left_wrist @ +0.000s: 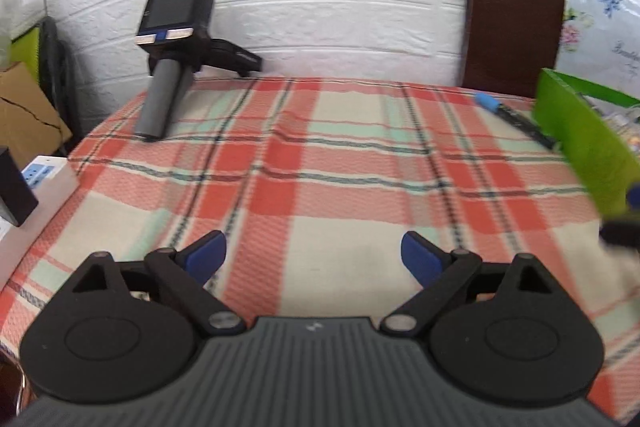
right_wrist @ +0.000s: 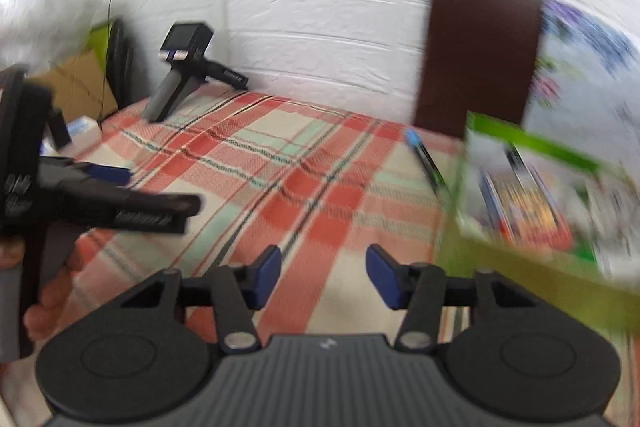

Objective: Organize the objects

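Observation:
A pen with a light-blue cap [left_wrist: 514,117] lies on the plaid tablecloth [left_wrist: 320,163] beside a green box [left_wrist: 580,131] at the right. My left gripper [left_wrist: 314,259] is open and empty, low over the cloth near its front. My right gripper [right_wrist: 323,273] is open and empty, just left of the green box [right_wrist: 532,195], which holds several blurred items. The pen [right_wrist: 424,155] lies ahead of it. The left gripper [right_wrist: 100,195] shows at the left of the right wrist view.
A spare handheld gripper [left_wrist: 176,47] leans against the white wall at the table's back left. A dark brown chair back [left_wrist: 514,15] stands behind the table. A power strip [left_wrist: 44,179] and a cardboard box [left_wrist: 24,115] sit off the left edge.

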`<state>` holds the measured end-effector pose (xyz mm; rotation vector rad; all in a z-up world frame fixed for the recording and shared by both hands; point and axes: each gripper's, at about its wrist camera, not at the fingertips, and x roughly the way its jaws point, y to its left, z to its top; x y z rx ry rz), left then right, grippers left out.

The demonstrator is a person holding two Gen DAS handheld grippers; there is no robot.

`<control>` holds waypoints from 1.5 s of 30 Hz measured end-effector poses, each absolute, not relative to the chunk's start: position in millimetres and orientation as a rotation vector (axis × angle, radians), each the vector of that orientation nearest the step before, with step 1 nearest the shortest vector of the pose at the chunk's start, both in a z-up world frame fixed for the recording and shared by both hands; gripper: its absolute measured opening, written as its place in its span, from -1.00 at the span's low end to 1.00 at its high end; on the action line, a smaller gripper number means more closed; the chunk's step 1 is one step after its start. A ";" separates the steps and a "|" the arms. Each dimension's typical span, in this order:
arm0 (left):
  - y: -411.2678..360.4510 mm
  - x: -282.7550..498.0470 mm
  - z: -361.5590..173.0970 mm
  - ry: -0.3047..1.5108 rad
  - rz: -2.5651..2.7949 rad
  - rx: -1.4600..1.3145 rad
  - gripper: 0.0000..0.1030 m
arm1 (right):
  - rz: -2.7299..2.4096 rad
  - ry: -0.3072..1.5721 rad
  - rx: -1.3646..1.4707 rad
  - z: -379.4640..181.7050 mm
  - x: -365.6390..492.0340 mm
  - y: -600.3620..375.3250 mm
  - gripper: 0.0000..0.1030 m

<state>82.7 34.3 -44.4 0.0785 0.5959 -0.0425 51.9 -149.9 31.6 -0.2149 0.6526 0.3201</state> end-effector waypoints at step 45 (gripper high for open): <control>54.0 100.0 -63.5 0.592 -0.064 -0.063 0.89 | 0.496 0.849 -0.116 1.6 47.2 -132.3 -0.09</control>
